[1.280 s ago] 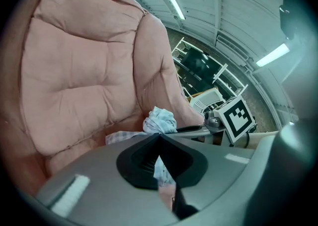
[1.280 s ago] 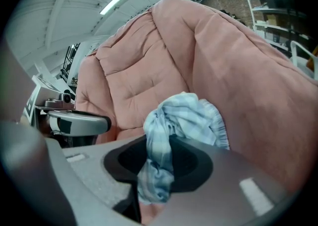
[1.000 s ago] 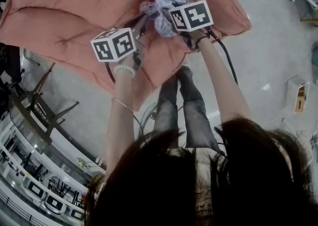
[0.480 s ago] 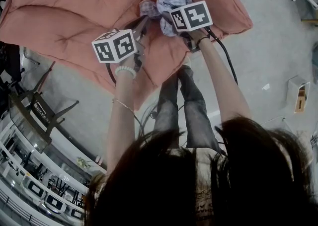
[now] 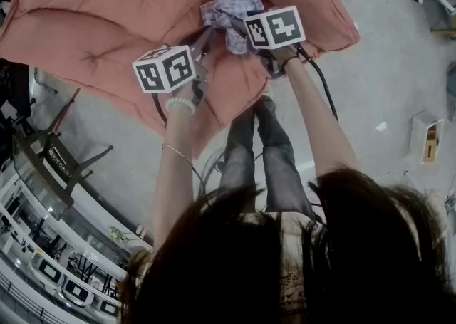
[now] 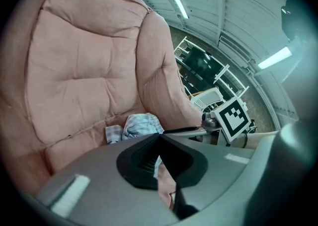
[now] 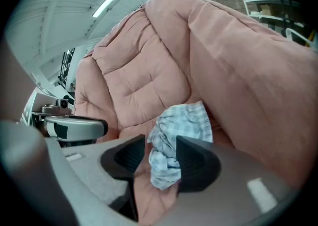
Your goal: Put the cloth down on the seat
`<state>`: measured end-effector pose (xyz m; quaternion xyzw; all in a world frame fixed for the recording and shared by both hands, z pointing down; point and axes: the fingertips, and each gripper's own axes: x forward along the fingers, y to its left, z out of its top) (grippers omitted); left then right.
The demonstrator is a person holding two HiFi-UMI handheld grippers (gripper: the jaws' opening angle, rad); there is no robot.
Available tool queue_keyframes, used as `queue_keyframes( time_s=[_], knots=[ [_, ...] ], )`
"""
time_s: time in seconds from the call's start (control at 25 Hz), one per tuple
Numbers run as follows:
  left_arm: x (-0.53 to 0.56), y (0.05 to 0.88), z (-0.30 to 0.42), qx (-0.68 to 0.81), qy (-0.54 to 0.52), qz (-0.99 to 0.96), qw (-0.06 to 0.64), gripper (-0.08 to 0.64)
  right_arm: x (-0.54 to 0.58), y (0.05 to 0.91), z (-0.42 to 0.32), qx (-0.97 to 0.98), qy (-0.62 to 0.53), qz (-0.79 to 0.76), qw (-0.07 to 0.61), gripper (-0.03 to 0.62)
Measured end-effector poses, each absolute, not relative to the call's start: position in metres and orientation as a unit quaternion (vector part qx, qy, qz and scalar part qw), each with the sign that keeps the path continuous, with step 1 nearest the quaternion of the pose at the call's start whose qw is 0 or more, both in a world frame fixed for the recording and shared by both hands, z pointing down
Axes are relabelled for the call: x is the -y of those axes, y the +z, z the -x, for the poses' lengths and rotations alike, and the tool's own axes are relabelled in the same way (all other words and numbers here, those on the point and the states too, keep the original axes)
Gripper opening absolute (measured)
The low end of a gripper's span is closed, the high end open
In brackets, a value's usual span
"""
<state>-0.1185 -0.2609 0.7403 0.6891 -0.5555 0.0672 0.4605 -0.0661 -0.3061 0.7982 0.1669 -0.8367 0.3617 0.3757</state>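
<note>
On the seat (image 5: 107, 23), cloth (image 5: 231, 3) seemingly lower.

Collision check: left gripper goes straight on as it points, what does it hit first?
Probably the checked cloth lying on the pink seat cushion, just beyond the shut tips of the left gripper. Depth is unclear.

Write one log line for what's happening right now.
right gripper: jaws opening, cloth between them | cloth: on pink seat | left gripper: shut
</note>
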Motion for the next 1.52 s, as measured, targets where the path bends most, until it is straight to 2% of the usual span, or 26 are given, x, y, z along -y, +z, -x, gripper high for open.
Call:
queue_keyframes(
  time_s=[0.52,1.52],
  knots=[
    [0.244,0.687,0.106,0.567,0.042,-0.686,0.453,-0.002,0.289,0.727,0.070,0.863,0.358,-0.150,0.325,0.162],
    [0.222,0.548,0.070,0.581,0.000,-0.717,0.384,-0.002,0.252,0.571,0.049,0.899,0.343,-0.143,0.230,0.070]
  ],
)
